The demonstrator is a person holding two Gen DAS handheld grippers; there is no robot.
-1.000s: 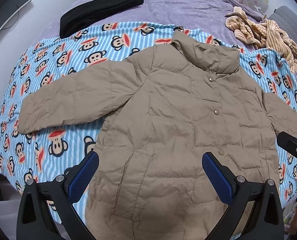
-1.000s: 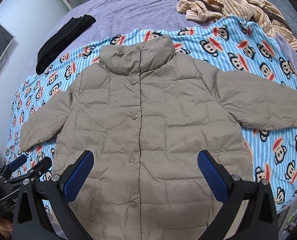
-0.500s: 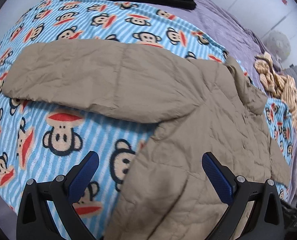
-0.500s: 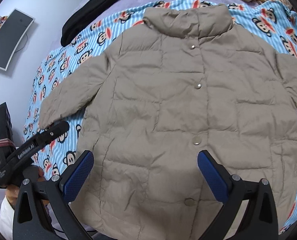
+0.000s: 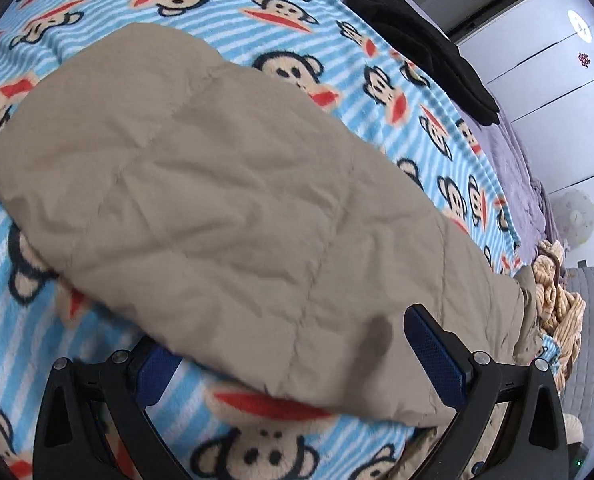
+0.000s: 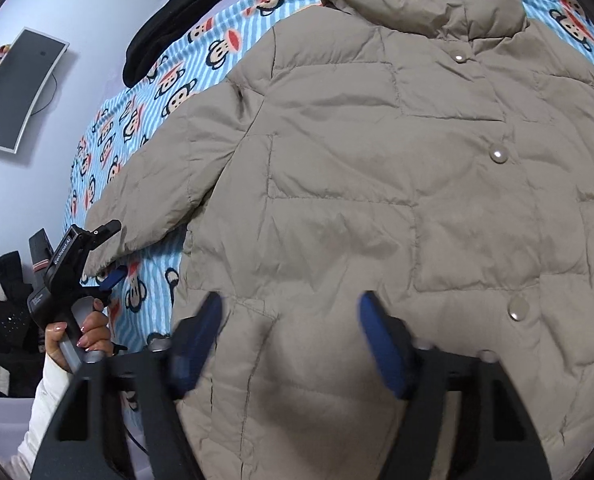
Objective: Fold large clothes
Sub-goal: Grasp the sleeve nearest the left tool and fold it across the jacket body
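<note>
A tan puffer jacket (image 6: 377, 180) lies flat, front up and snapped shut, on a blue monkey-print blanket (image 6: 153, 92). Its left sleeve (image 5: 217, 200) fills the left wrist view. My left gripper (image 5: 289, 332) is open around the sleeve near the cuff: the left pad is half hidden under the sleeve's edge, and the right pad (image 5: 433, 352) sits over the fabric. The right wrist view shows that same gripper (image 6: 109, 252) at the cuff, held by a hand (image 6: 93, 332). My right gripper (image 6: 293, 312) hovers low over the jacket's lower left body. Its jaws are closing, with flat fabric between them.
A black garment (image 5: 417, 36) lies on the purple sheet (image 5: 513, 160) beyond the blanket. A striped tan garment (image 5: 557, 300) is bunched at the far side. A monitor (image 6: 17, 88) hangs on the wall left of the bed. White closet doors (image 5: 537, 60) stand behind.
The left gripper swung left and down, rolling, from over the jacket's hem to the left sleeve. The right gripper dropped closer to the jacket and its jaws narrowed.
</note>
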